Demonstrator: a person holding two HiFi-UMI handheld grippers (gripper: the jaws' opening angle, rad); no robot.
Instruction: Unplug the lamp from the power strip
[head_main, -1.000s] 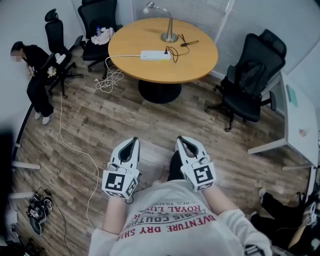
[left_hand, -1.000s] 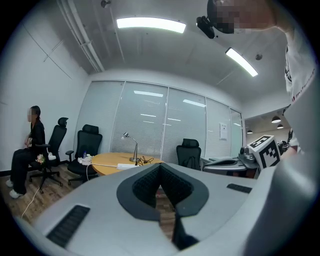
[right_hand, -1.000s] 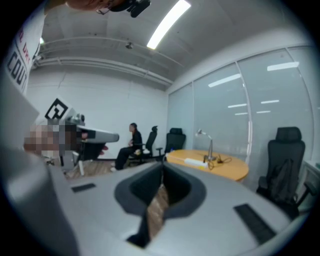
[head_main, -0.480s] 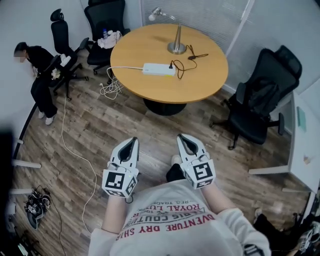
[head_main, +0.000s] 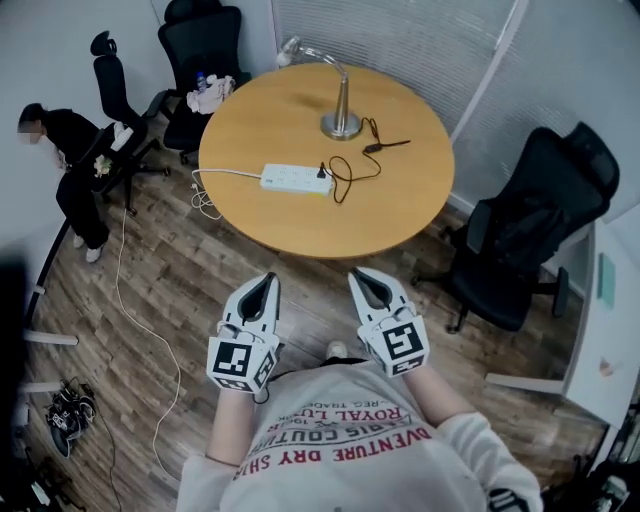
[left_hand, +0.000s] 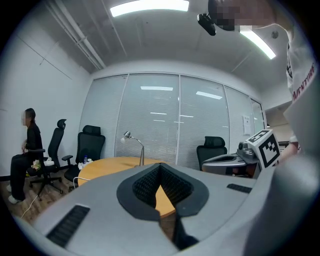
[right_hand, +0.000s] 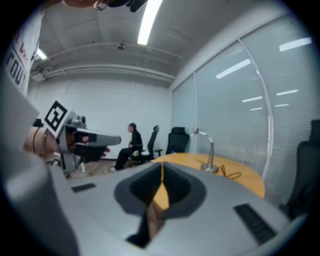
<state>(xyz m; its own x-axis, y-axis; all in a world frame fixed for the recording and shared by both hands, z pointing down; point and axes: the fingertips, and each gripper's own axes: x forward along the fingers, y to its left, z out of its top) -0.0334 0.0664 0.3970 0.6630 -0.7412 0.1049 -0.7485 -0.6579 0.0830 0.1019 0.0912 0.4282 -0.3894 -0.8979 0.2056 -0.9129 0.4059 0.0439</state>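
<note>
Seen from above, a person in a light printed sweatshirt stood on a wood-plank floor (head_main: 250, 265), a short way back from a round wooden table whose surface (head_main: 290, 110) carried the task's things. The left gripper (head_main: 260, 290) and the right gripper (head_main: 368, 285) were held side by side in front of the chest, both pointing toward the table and well apart from everything on it. Each gripper's jaws were pressed together at the tips with nothing between them. A silver desk lamp (head_main: 342, 105) stood upright on its round base toward the far side of the surface, its head bent over to the left. Its black cord (head_main: 350, 175) looped loosely across the wood to a white power strip (head_main: 295, 180) lying flat near the middle, and a black plug (head_main: 322, 171) sat in the end of the strip nearest the lamp. A white cable (head_main: 150, 330) ran off the strip's other end, over the table's edge and along the floor. Black office chairs (head_main: 520, 240) stood around the table, and a seated person (head_main: 75, 165) in dark clothes was at the far left by the wall.
</note>
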